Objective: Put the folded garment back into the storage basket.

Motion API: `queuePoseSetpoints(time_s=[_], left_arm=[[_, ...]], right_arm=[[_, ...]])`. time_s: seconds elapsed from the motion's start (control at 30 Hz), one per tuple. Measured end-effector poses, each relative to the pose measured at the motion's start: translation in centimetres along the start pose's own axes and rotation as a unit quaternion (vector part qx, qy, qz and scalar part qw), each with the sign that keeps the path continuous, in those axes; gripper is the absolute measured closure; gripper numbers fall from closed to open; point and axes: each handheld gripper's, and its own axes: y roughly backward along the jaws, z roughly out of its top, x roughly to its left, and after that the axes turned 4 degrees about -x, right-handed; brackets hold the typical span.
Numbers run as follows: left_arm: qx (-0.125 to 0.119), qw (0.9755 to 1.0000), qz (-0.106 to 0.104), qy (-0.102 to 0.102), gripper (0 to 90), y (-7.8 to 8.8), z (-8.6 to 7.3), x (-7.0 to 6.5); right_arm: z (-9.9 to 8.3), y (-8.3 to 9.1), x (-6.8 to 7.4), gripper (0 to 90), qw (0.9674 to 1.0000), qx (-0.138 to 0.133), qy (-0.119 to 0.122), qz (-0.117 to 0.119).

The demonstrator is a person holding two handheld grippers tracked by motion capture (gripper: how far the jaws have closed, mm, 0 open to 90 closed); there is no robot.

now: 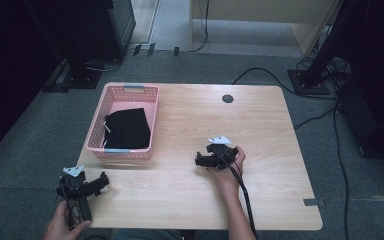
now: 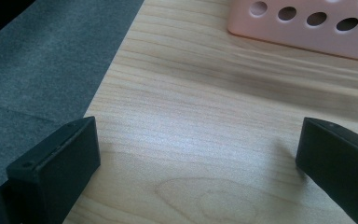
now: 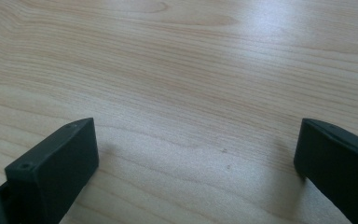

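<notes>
A pink basket [image 1: 152, 107] with perforated walls stands on the far left part of the wooden table [image 1: 260, 125], and a black cloth [image 1: 128, 128] lies folded inside it, covering most of the basket's floor. The left gripper [image 1: 101, 181] sits at the near left corner of the table, held by the person's left hand [image 1: 62, 225] that comes up from the bottom edge; its jaws point toward the basket and stand wide apart with nothing between them — released. In the left gripper view that gripper [image 2: 198, 154] shows its two black jaws spread to either side over bare wood, with the basket's pink wall [image 2: 307, 28] and its row of oval holes just ahead at the top, and the grey floor [image 2: 42, 60] off the table's edge to one side. The right gripper [image 1: 200, 160] rests near the middle of the table, well apart from the basket, gripped by the right hand [image 1: 230, 167], a black cable [image 1: 245, 200] trailing back along the forearm. Its jaws point leftward, toward the basket side. The right gripper view shows the gripper [image 3: 196, 154] with jaws likewise spread wide over plain wood grain, empty — nothing clasped. A small dark round grommet [image 1: 227, 98] is set into the tabletop near its far edge.
</notes>
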Motion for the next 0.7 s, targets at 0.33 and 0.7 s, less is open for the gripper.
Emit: queuePoseSetpoints(time_s=[0.33,0.7], left_arm=[[0.0,1.0,0.0,0.0,0.0,0.0,0.0,0.0],[0.0,1.0,0.0,0.0,0.0,0.0,0.0,0.0]], right_arm=[[-0.3,0.4,-0.6,0.0,1.0,-0.001,-0.004,-0.004],[-0.7,0.9,-1.3,0.0,0.9999,0.0,-0.011,-0.012]])
